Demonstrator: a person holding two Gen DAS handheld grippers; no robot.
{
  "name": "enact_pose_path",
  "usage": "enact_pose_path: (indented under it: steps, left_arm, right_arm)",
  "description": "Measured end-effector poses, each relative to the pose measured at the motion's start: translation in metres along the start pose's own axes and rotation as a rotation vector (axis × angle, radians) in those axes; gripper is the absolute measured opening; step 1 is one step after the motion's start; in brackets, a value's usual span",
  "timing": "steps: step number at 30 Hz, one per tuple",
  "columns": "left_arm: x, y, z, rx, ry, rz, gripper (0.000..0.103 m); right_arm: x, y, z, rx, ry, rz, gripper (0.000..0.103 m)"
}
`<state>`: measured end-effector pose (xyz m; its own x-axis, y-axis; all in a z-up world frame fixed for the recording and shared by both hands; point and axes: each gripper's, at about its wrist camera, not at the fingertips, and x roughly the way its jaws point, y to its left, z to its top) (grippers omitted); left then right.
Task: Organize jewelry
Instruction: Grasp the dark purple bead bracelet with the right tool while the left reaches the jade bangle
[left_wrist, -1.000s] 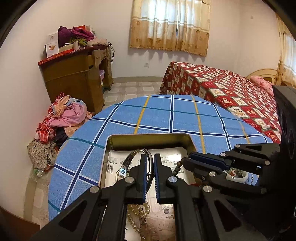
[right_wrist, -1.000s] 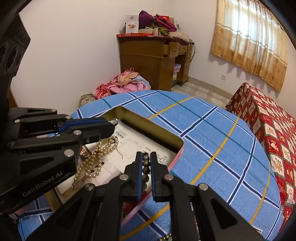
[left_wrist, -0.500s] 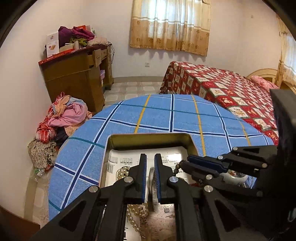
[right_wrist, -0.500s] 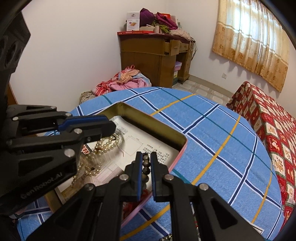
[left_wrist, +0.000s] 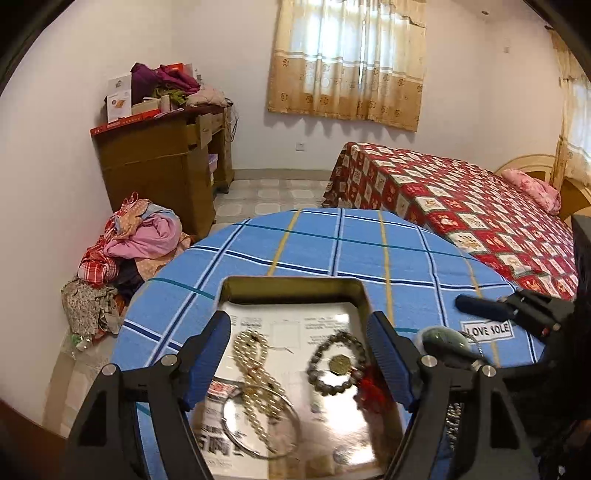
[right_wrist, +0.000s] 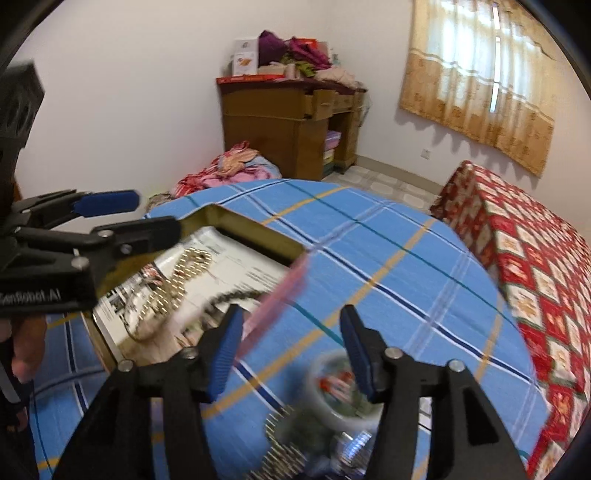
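A gold-rimmed tin (left_wrist: 291, 284) lies on the round table's blue checked cloth (left_wrist: 332, 251). In it are a pearl necklace (left_wrist: 255, 369), a silver bangle (left_wrist: 258, 424) and a dark bead bracelet (left_wrist: 336, 365) with a coin and a red tassel. My left gripper (left_wrist: 299, 332) hangs over the tin, its jaws opening wide, and none of the jewelry touches its pads. My right gripper (right_wrist: 290, 321) is also opening. It is over the cloth by the tin's pink edge (right_wrist: 284, 295) and holds nothing. The necklace (right_wrist: 184, 273) shows blurred in the right wrist view, under the left gripper (right_wrist: 151, 214).
A small white cup (right_wrist: 340, 387) with more jewelry stands on the cloth under the right gripper, with blurred metal pieces beside it. A LOVE SOLE label (left_wrist: 487, 330) is on the cloth. Beyond the table are a bed (left_wrist: 461, 206), a wooden desk (left_wrist: 162, 166) and a heap of clothes (left_wrist: 136, 240).
Both grippers went from shut to open. The left let go of the bangle and the right let go of the dark bead bracelet, and both now lie in the tin. The right gripper has swung right.
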<state>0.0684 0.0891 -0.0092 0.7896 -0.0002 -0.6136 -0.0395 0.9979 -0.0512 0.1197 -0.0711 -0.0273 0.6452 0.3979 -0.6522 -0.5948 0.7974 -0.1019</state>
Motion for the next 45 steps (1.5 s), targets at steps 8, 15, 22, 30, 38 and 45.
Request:
enact_pose_path:
  steps: [8, 15, 22, 30, 38, 45]
  left_arm:
    - [-0.019, -0.051, -0.023, 0.088, -0.003, -0.02, 0.076]
    - [-0.031, -0.085, -0.048, 0.138, 0.007, -0.045, 0.076]
    - [-0.029, -0.104, -0.065, 0.176, 0.043, -0.058, 0.076]
    - [-0.028, -0.107, -0.075, 0.177, 0.066, -0.074, 0.076]
    - [-0.023, -0.128, -0.082, 0.241, 0.1, -0.13, 0.053]
    - [-0.001, -0.141, -0.086, 0.25, 0.186, -0.169, 0.053]
  right_arm:
    - [-0.033, -0.046, -0.035, 0.102, 0.026, -0.074, 0.061]
    - [-0.052, -0.059, -0.082, 0.18, 0.077, -0.113, 0.061]
    - [-0.038, -0.048, -0.1, 0.161, 0.126, -0.109, 0.059]
    - [-0.035, -0.037, -0.114, 0.108, 0.152, -0.092, 0.017]
    - [-0.064, -0.054, -0.128, 0.125, 0.141, -0.184, 0.016]
    - [-0.061, -0.053, -0.13, 0.117, 0.136, -0.198, 0.016]
